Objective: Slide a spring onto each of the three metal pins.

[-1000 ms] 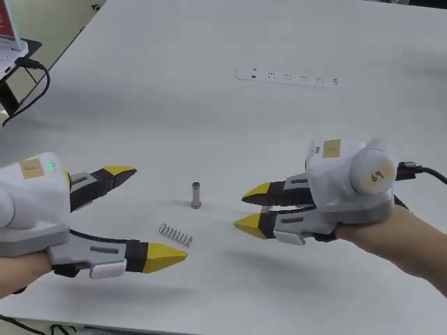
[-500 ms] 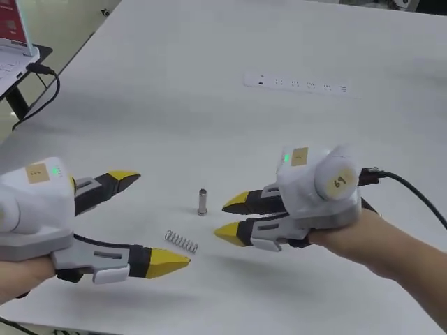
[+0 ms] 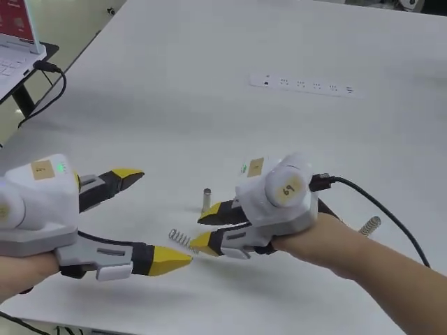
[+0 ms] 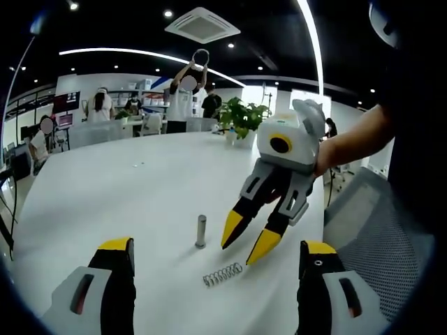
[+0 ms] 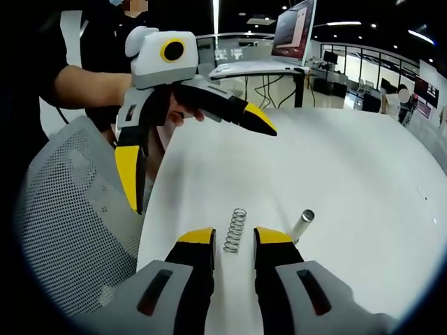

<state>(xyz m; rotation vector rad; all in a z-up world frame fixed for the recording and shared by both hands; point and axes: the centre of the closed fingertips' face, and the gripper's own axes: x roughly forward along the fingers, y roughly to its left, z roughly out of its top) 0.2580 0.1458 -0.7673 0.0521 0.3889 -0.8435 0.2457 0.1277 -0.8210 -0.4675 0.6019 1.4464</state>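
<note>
My right gripper [image 5: 235, 237] has its jaws a little apart, with a narrow gap and nothing pinched. A spring [image 5: 235, 230] lies flat on the table [image 3: 174, 105] in line with that gap, its near end between my two yellow tips. I cannot tell whether either tip touches it. The pin [image 5: 303, 223] stands upright just beside the spring, close by one of my right tips and apart from the spring itself.

My left gripper [image 3: 160, 216] has its jaws spread wide and holds nothing. It sits near the table's front edge, tips pointing toward the right gripper. In the left gripper view the spring lies ahead on the table between my two left jaws. The right gripper's tips come down just beyond it, and the pin stands a little further back.

In the head view a second spring [image 3: 370, 225] lies on the table beside my right forearm, well apart from the pin. A black cable [image 3: 377, 206] runs from the back of the right gripper past it.

Far across the table lies a white power strip [image 3: 307, 85]. Off the table's left edge stands a laptop [image 3: 17, 35]. A mesh chair [image 5: 63, 230] is in the right gripper view, behind my left gripper.
</note>
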